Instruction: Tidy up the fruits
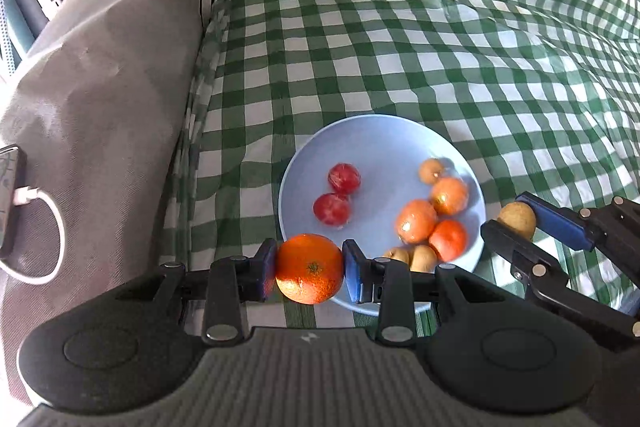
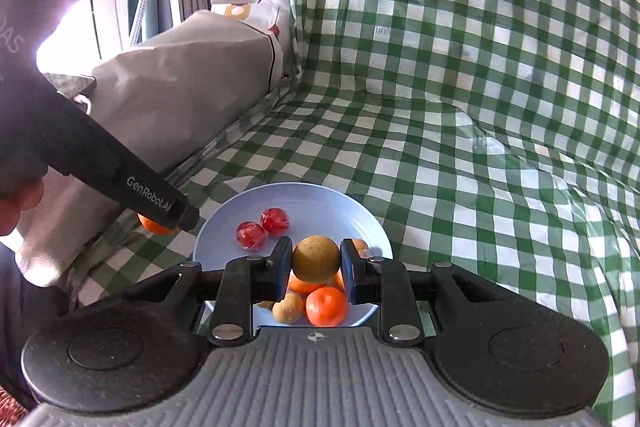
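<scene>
My left gripper (image 1: 310,269) is shut on an orange mandarin (image 1: 310,267), held over the near left rim of a pale blue plate (image 1: 380,143). My right gripper (image 2: 316,261) is shut on a brown round fruit (image 2: 316,259), held above the same plate (image 2: 304,199). In the left wrist view that right gripper (image 1: 516,223) with its brown fruit (image 1: 518,219) hangs just off the plate's right rim. On the plate lie two red fruits (image 1: 338,195), three mandarins (image 1: 434,219) and a few brown fruits (image 1: 430,169). The left gripper's mandarin (image 2: 154,225) peeks from under its body in the right wrist view.
A green and white checked cloth (image 1: 440,47) covers the surface and rises behind. A grey covered cushion (image 1: 100,75) stands to the left, with a phone and white cable (image 1: 36,227) on it. A person's hand (image 2: 20,203) holds the left gripper.
</scene>
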Tool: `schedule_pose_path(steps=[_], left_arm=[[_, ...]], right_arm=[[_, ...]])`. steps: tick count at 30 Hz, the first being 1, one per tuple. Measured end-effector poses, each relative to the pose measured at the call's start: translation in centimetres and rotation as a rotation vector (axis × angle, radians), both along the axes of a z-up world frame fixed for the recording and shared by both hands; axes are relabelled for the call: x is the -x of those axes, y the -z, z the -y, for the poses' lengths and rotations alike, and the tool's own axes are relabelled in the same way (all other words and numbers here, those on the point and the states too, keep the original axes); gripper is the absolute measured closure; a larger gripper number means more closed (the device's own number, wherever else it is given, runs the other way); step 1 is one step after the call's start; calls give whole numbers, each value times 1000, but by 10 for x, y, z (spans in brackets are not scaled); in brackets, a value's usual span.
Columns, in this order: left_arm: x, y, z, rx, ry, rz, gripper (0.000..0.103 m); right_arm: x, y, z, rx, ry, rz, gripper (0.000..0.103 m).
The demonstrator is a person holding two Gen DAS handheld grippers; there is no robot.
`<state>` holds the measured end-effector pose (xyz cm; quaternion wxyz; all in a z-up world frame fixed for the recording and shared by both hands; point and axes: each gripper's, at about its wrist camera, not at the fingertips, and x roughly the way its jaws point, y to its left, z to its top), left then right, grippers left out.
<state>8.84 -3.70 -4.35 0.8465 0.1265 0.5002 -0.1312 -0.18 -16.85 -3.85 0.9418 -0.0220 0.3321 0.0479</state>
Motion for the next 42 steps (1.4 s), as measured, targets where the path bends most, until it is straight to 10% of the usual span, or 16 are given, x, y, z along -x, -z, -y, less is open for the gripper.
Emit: schedule_pose_path(steps=[12, 16, 18, 19, 26, 42], left_arm=[[-48, 45, 21, -43, 17, -32, 62], [-45, 37, 19, -36, 26, 25, 0], [-39, 26, 16, -46, 18, 76, 0], [-36, 22, 16, -48, 28, 72, 0], [-2, 1, -5, -62, -16, 34, 0], [76, -30, -28, -48, -28, 110, 0]], right_arm=[[-62, 42, -3, 113, -23, -67, 76], [-75, 53, -3, 115, -60, -126, 62], [-74, 52, -5, 128, -75, -141, 14], [-71, 50, -7, 148, -71, -137, 9], [-17, 30, -24, 215, -61, -106, 1], [59, -14, -14, 24, 210, -34, 1]])
